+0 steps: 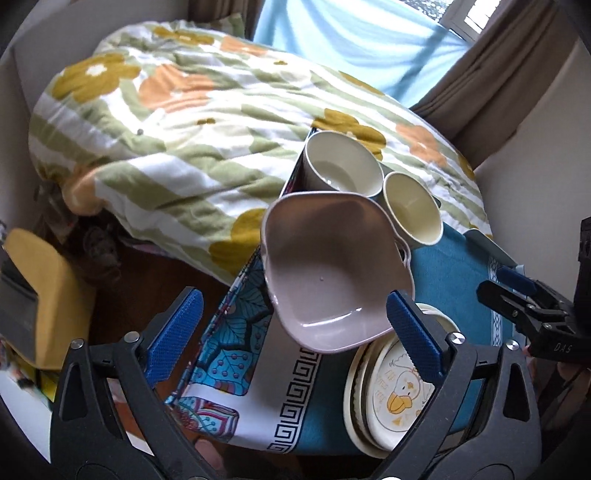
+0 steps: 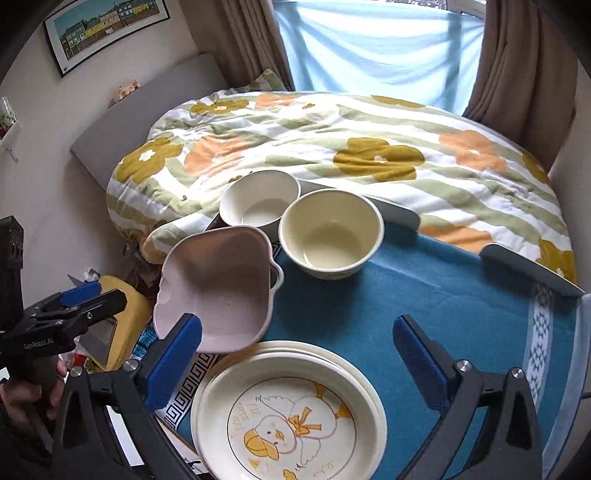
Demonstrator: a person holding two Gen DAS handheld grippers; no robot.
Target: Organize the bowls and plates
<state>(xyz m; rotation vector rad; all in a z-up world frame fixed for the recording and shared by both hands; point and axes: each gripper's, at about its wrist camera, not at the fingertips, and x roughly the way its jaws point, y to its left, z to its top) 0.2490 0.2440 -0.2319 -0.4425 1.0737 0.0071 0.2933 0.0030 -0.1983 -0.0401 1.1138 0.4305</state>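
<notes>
Both tongs stand wide with nothing between their blue pads: the left gripper (image 1: pixel 295 325) hangs over the pink bowl (image 1: pixel 332 273) without touching it, and the right gripper (image 2: pixel 297 354) hangs above the stack of plates (image 2: pixel 291 410), clear of its rims. Each shows in the other's view too, at the frame edge, jaws parted.

On top of the stack lies a cream plate printed with a yellow duck (image 2: pixel 284 432), with more cream rims showing beneath it; how many plates, I cannot tell. The pink bowl, squarish with a wavy rim, sits just beyond the stack toward the table's left edge and looks tilted, perhaps resting on something below it, though that part is hidden. Behind it stand two round cream bowls side by side: the far bowl (image 2: pixel 258 203) at the back left and the near bowl (image 2: pixel 330 232) to its right, upright, close to each other.

All of this rests on a teal tablecloth (image 2: pixel 443 295) with a patterned border. Past the table lies a bed with a flowered quilt (image 2: pixel 332 147), then brown curtains (image 2: pixel 517 62) framing a pale blue drape (image 2: pixel 369 40). A framed picture (image 2: pixel 107 26) hangs on the left wall
</notes>
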